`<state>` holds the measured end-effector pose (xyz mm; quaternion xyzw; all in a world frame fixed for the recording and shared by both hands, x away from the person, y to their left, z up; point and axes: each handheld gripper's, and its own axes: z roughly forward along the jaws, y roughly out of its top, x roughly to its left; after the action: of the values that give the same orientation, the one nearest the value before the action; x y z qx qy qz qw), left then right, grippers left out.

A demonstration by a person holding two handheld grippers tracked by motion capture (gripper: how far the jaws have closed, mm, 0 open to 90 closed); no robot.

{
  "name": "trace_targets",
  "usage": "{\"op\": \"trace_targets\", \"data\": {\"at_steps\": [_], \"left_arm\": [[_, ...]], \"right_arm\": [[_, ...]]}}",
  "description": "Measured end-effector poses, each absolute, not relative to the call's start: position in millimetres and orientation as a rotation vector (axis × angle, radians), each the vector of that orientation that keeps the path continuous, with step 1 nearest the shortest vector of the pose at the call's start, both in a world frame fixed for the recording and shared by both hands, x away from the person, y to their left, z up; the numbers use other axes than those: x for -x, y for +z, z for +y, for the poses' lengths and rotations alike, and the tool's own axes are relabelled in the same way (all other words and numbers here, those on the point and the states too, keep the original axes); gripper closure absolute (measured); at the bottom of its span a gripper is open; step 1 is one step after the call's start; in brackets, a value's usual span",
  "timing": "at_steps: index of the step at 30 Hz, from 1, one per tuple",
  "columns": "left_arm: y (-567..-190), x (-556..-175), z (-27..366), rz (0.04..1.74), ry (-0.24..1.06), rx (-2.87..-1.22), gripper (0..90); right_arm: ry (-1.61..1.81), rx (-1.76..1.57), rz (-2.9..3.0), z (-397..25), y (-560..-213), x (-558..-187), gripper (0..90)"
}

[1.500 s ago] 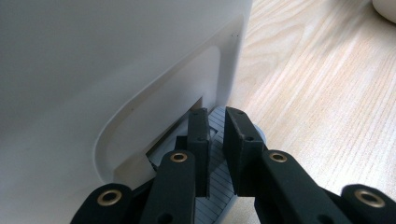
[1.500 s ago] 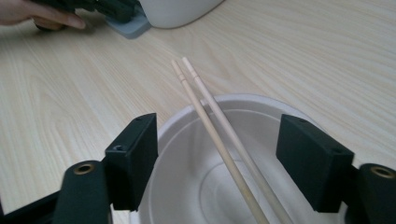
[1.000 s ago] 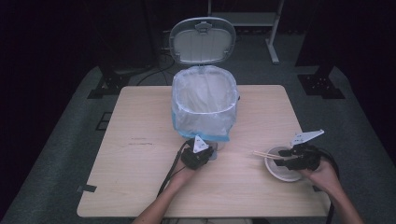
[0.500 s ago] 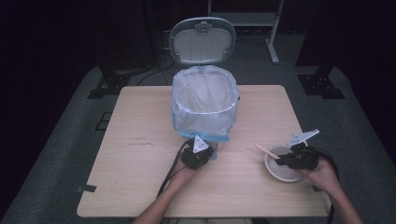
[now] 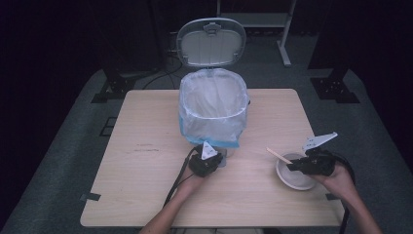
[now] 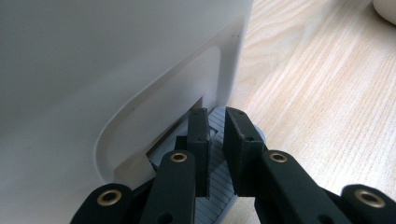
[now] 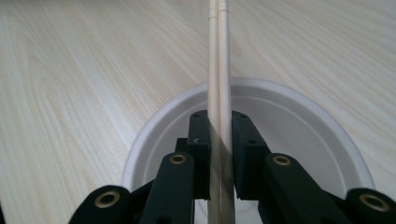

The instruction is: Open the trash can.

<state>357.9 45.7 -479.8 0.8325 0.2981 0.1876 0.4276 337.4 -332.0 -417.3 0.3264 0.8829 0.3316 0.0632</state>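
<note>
Surface (image 5: 146, 165): light wood-grain laminate, square, matte, one faint scuff left of centre.

One bin (image 5: 212, 109) at centre-far: white plastic body, smooth, rounded-rectangle section, lined with a thin translucent bag (image 5: 192, 114) folded over the rim, blue hem showing low on the near side. One lid (image 5: 211, 43), oval, grey-white, stands up open behind it.

One pedal (image 6: 219, 186) at the bin's near base: grey, ribbed, rounded, sticking out of a recessed slot in the bin wall.

Left tongs (image 5: 217, 160) sit right at the bin's near base. In the left gripper view the tongs (image 6: 215, 135) are over the pedal, black jaws nearly shut with a narrow gap; cannot tell if they touch it or grip anything.

One bowl (image 5: 291, 175) near right: white, round, shallow, matte, looks empty where visible.

One pair of chopsticks (image 7: 218, 60): pale wood, slim, straight, two sticks side by side, joint line near the far end. In the high view the chopsticks (image 5: 278, 155) angle out left and far from the tongs, tip beyond the bowl's left rim, above the surface.

Right tongs (image 5: 292, 166) are over the bowl's far-left part. In the right gripper view the tongs (image 7: 219, 140) are clamped on the chopsticks, both jaws against the sticks, bowl directly below.

Two tongs, each with a grey triangular plate.
</note>
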Motion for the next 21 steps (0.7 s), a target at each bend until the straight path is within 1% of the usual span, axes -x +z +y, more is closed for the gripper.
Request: {"op": "trace_targets", "data": {"at_steps": [8,21], "left_arm": [[-479.7,-357.9,45.7,0.745,0.468,-2.079,80.9],[-479.9,-357.9,45.6,0.745,0.468,-2.076,80.9]], "right_arm": [[1.064,-0.965,2.65,-331.4,-400.1,-334.6,78.9],[1.143,-0.899,2.619,-325.0,-362.8,-333.4,79.0]]}}
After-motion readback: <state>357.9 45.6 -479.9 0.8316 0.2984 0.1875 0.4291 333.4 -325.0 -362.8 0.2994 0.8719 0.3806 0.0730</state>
